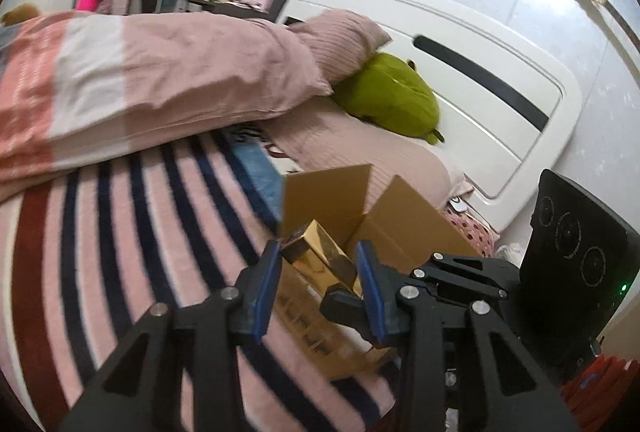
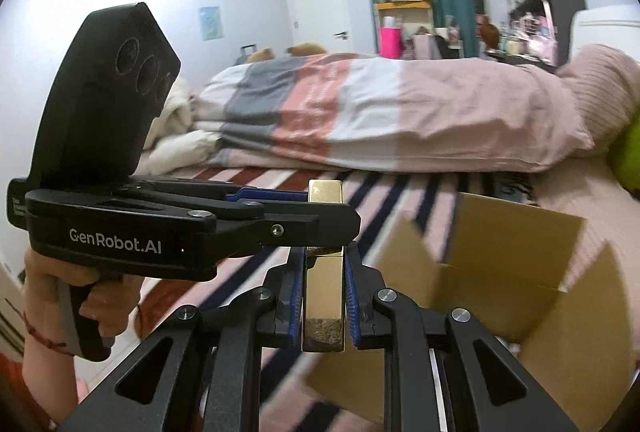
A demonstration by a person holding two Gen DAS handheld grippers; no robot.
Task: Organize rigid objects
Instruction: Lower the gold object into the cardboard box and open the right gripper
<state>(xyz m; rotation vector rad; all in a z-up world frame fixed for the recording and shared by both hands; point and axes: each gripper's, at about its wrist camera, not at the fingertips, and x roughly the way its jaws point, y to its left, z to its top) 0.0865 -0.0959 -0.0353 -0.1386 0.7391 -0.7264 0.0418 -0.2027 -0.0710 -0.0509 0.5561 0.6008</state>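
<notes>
Gold bar: a shiny gold, brick-shaped rigid block (image 2: 323, 296) lies lengthwise between the blue pads of the right claw (image 2: 323, 302), its near end roughly level with the pad tips.
Right claw: pinching the block across its narrow sides, likely so the long axis points forward toward the box.
Left claw: the left claw (image 1: 316, 264) has its blue pads spread on either side of the same gold bar (image 1: 320, 252); from the right wrist view it crosses over the bar's middle, and I cannot tell whether the pads touch it. I judge it is steadying or handing over.
Box: an open brown cardboard box (image 2: 520, 264) sits on the bed just right of the right claw, flaps up, ready to take the bar.
Bed: the pink bedspread with dark stripes (image 1: 140, 232) lies under both claws and carries the box.
Next move: probably lowering the bar into the box; a flap could snag it.
</notes>
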